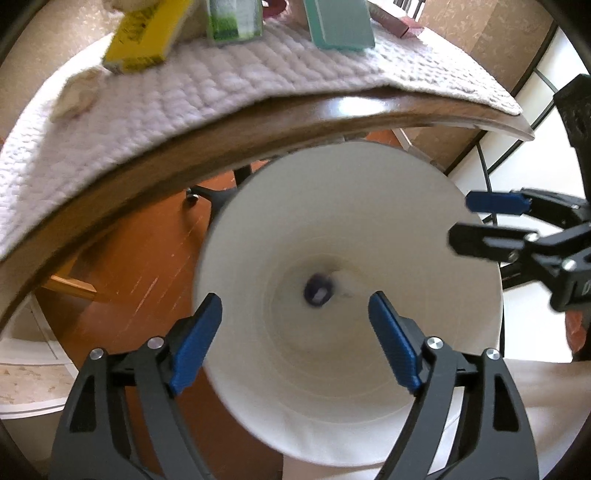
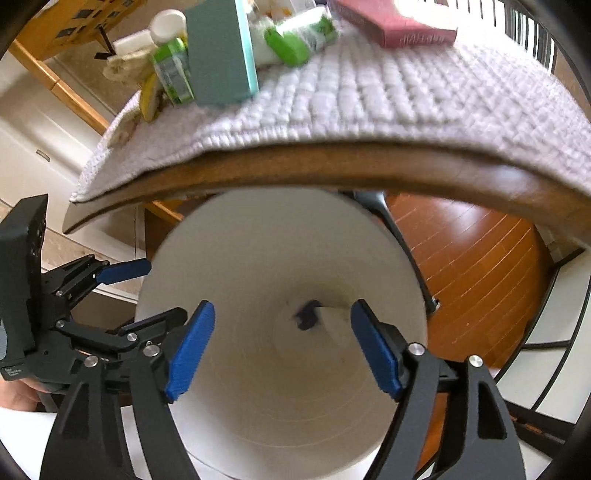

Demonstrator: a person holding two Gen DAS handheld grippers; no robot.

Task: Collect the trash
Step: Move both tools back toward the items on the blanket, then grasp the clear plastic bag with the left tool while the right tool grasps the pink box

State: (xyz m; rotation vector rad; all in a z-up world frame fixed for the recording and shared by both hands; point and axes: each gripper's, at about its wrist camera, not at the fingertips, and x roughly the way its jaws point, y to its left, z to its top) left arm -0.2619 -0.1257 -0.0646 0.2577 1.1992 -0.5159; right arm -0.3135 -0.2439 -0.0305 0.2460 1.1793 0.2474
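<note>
We cannot make out the small dark object [image 1: 318, 290] at the bottom of the white bin [image 1: 258, 229]; it is blurred in both views. The table's wooden rim [image 1: 207, 147] hides the bin's far edge, and the yellow box [image 1: 142, 37] and teal box [image 1: 338, 24] are cut off by the top edge. Print on the pink box [image 2: 399, 27] is too smeared for us to read.

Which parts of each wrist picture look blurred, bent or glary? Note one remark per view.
Left wrist: the table edge bows from fisheye distortion and carries glare; the yellow box is smeared. Right wrist: the teal box and pink box are blurred, the white bin softly shadowed inside.
</note>
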